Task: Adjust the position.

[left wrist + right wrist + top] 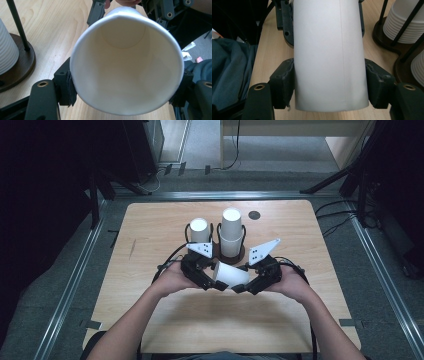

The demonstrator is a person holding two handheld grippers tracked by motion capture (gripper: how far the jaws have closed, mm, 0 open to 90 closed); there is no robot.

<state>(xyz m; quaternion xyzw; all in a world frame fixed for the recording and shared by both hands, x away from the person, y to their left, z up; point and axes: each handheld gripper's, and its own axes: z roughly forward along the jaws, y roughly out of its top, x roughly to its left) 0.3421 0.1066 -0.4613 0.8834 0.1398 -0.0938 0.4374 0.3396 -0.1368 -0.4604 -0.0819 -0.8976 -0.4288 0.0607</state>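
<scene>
A paper cup is held sideways between both tongs above the tabletop.

The cup lies at 6 o'clock from the two cup stacks. The left tongs are closed on its rim end, the pads touching the wall; the right tongs are closed around its base end. If the left tongs are squeezed more, the thin rim could be crushed; if one side lets go too early, the cup could drop.
</scene>
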